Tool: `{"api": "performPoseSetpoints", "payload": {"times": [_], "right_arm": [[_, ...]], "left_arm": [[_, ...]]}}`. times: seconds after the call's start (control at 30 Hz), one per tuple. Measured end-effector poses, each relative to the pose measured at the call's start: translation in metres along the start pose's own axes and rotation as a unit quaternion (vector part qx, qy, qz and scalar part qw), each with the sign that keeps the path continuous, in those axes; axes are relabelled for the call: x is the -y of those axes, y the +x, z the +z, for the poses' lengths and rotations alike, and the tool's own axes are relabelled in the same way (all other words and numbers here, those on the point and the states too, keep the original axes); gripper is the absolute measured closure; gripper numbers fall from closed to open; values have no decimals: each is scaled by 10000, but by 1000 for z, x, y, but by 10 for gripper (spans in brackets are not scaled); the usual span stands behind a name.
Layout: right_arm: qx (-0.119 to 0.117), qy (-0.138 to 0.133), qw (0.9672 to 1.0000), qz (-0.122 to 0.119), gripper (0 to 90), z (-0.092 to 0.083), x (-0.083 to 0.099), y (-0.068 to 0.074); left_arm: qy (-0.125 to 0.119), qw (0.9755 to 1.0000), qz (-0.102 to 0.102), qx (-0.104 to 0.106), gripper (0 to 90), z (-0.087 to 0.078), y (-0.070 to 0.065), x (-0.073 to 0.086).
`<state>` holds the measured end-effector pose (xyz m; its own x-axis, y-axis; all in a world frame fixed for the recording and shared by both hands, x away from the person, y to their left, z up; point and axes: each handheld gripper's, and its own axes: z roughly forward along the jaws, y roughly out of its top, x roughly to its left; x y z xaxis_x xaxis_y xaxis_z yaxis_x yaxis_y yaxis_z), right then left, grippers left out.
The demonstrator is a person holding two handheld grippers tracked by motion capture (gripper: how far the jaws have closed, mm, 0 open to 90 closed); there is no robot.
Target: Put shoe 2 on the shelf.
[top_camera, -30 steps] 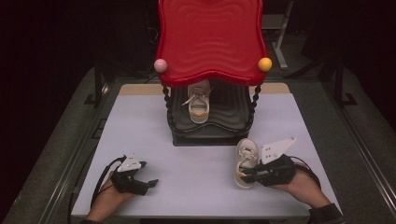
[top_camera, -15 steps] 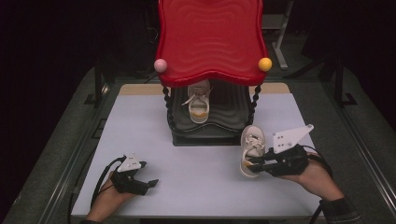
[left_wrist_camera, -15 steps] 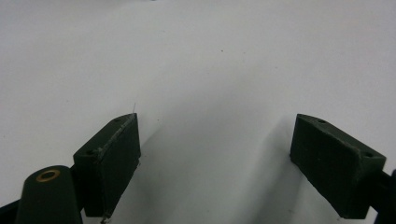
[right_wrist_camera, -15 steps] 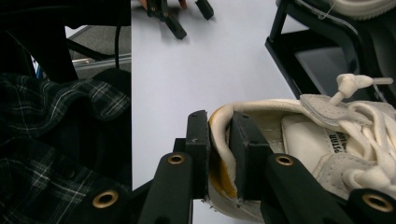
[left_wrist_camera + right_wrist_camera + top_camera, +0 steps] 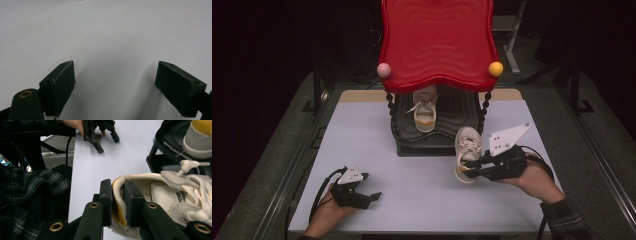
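My right gripper (image 5: 471,169) (image 5: 117,202) is shut on the heel wall of a small white shoe (image 5: 467,150) (image 5: 162,195), one jaw inside the shoe and one outside. The shoe hangs above the table, just in front of the black lower shelf (image 5: 432,142) of a little rack. A matching white shoe (image 5: 425,112) (image 5: 197,140) stands on that shelf under the red wavy top (image 5: 437,45). My left gripper (image 5: 373,197) (image 5: 115,85) rests low at the near left of the table, open, with bare white table between its pads; it also lies far off in the right gripper view (image 5: 107,141).
The rack has twisted black posts and a pink ball (image 5: 384,69) and a yellow ball (image 5: 495,68) at its front corners. The pale table (image 5: 362,130) ends in metal rails at both sides. A plaid sleeve (image 5: 30,187) lies at the left of the right gripper view.
My right gripper has lifted the shoe off the table and carried it up toward the rack's front. The left gripper has stayed where it was.
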<state>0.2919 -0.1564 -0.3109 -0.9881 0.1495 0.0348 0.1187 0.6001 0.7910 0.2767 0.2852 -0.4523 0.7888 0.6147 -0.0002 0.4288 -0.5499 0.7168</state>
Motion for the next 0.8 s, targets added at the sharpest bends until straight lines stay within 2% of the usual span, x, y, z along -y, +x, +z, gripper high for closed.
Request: {"api": "performPoseSetpoints", "payload": {"times": [0.43,0.8], "right_arm": [[30,90,9997,-243,776,17,-29,-30],[164,254,9988,-395,775,26,-51,-65]], "left_arm": [[-4,10000,-10,1,152,0,0,0],[-5,10000,-3,-3,153,0,0,0]]}}
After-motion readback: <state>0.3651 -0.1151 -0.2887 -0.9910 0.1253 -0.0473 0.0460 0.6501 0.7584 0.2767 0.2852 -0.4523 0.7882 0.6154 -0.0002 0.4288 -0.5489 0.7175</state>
